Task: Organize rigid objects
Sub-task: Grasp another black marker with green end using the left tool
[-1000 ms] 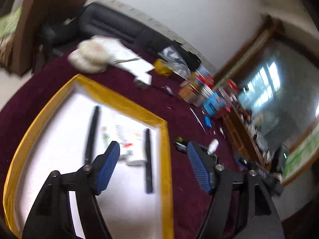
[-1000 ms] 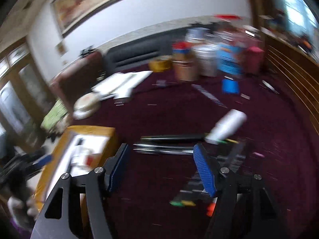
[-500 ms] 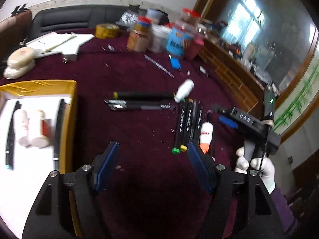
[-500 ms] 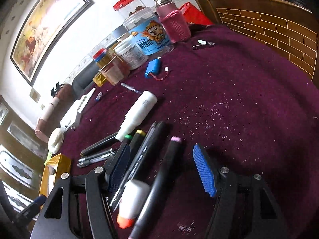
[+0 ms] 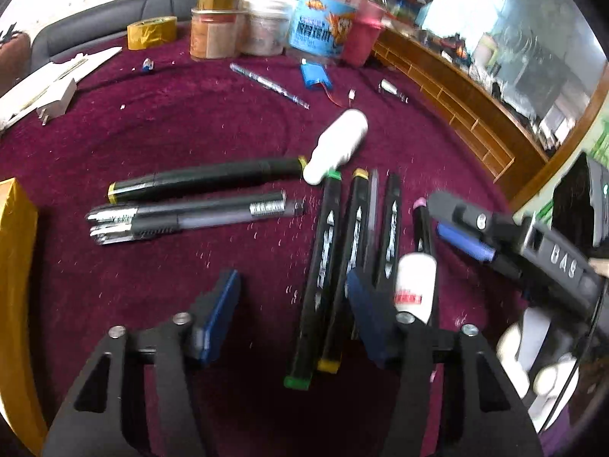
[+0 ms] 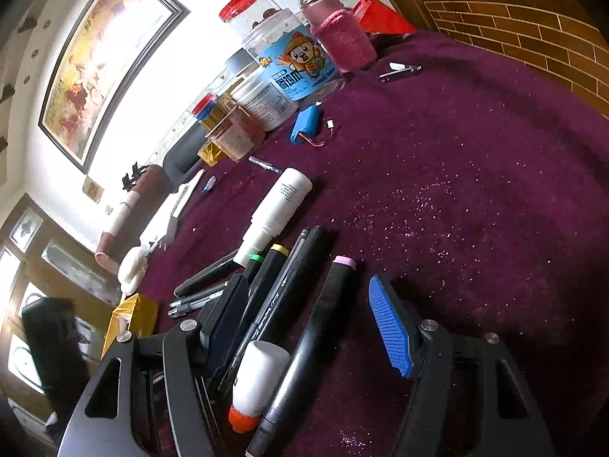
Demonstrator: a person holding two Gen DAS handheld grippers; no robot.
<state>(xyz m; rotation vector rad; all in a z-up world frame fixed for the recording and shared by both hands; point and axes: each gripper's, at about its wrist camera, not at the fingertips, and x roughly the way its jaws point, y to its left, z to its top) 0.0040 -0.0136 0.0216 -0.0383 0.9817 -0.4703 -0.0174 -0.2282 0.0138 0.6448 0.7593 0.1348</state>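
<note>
Several black markers lie side by side on the maroon cloth: green-capped (image 5: 321, 278), yellow-capped (image 5: 344, 266) and pink-capped (image 5: 421, 224). A small white bottle with an orange cap (image 5: 415, 287) rests on them. My left gripper (image 5: 293, 316) is open, its fingers straddling the green and yellow markers. My right gripper (image 6: 308, 335) is open around the pink-capped marker (image 6: 323, 323) and the small bottle (image 6: 259, 377); it also shows in the left wrist view (image 5: 468, 232). Two more pens (image 5: 198, 217) and a larger white bottle (image 5: 337, 144) lie beyond.
A gold-edged tray (image 5: 15, 266) sits at the left edge. Jars and tins (image 5: 319, 26), a tape roll (image 5: 152, 32), a blue battery pack (image 5: 314, 74), a thin rod (image 5: 270, 85) and white papers (image 5: 49, 80) stand at the far side. A wooden rail (image 5: 468, 114) borders the right.
My left gripper swung from over the tray to the marker cluster and came in low and close. My right gripper closed in on the same cluster; both stayed open.
</note>
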